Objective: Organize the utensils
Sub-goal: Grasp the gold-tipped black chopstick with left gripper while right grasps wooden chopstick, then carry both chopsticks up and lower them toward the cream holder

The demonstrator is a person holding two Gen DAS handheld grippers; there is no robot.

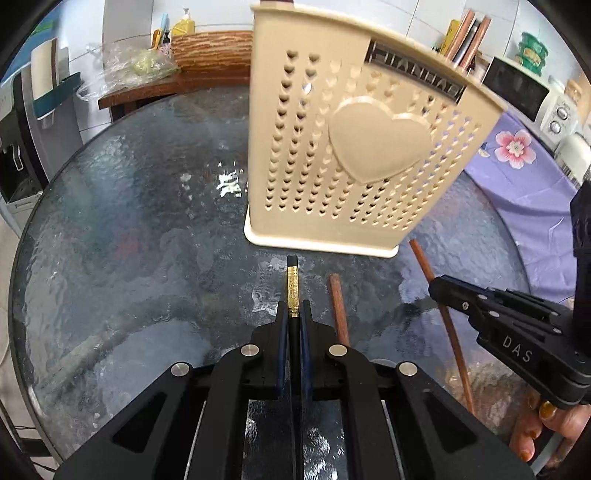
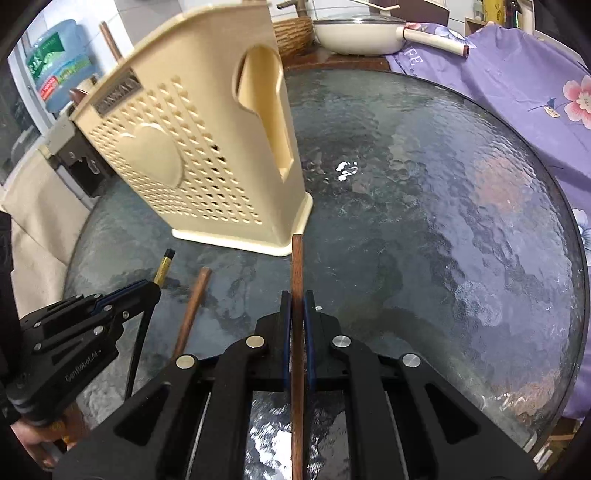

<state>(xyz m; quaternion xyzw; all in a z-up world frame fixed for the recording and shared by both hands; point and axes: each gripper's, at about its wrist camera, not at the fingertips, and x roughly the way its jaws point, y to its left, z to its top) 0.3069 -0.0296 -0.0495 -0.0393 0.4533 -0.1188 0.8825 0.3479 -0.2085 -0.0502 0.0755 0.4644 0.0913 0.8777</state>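
A cream perforated utensil holder with a raised heart stands on the round glass table; it also shows in the right wrist view. My left gripper is shut on a black chopstick with a gold band, pointing toward the holder's base. My right gripper is shut on a brown wooden chopstick, whose tip nears the holder's corner. A second brown chopstick lies on the glass between the grippers; it also shows in the left wrist view.
A purple flowered cloth covers the surface to the right of the table. A cream pan and a woven basket stand behind. A wooden shelf with a plastic bag and a microwave lie beyond.
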